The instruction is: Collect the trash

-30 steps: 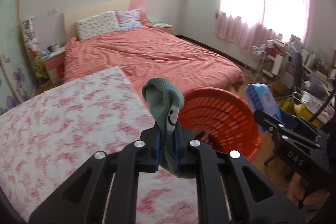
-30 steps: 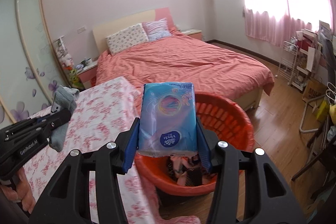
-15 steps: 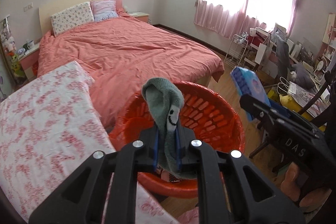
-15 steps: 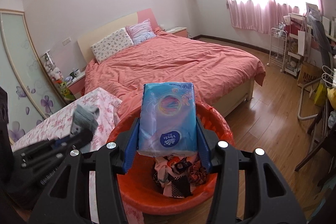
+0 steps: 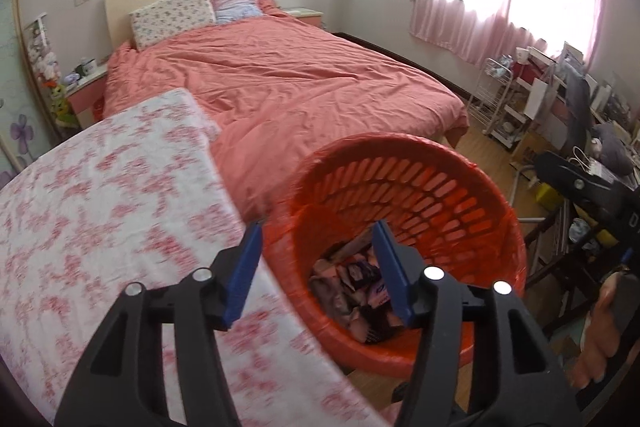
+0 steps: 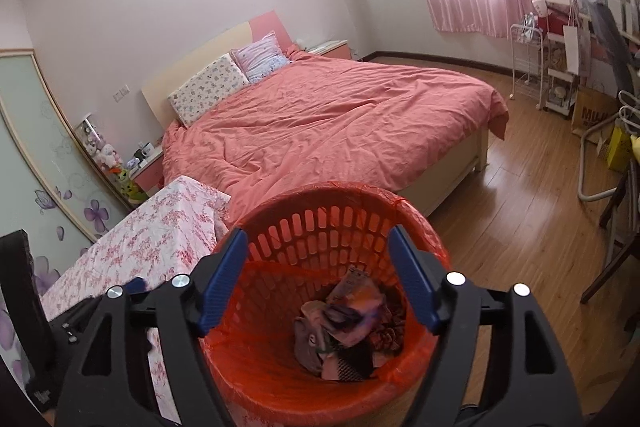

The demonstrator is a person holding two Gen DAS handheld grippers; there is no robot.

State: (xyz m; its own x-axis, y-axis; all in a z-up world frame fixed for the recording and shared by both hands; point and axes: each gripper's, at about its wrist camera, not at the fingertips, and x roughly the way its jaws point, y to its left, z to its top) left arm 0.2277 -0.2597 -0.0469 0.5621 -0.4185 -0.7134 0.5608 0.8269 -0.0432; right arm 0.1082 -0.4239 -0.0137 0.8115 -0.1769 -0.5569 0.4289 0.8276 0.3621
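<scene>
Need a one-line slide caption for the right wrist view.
Right tool, blue pads opening and empty, hangs over the round orange plastic basket of crumpled trash beside the pink-covered bed.

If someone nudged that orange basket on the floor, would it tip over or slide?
The orange basket looks like thin slotted plastic, so probably light and likely to slide on the smooth wood floor. Its wide mouth and the soft trash lying low suggest it would hardly tip.

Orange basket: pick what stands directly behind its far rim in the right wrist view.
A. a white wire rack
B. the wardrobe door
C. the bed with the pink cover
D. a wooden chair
C: the bed rises right behind the orange basket.
</scene>
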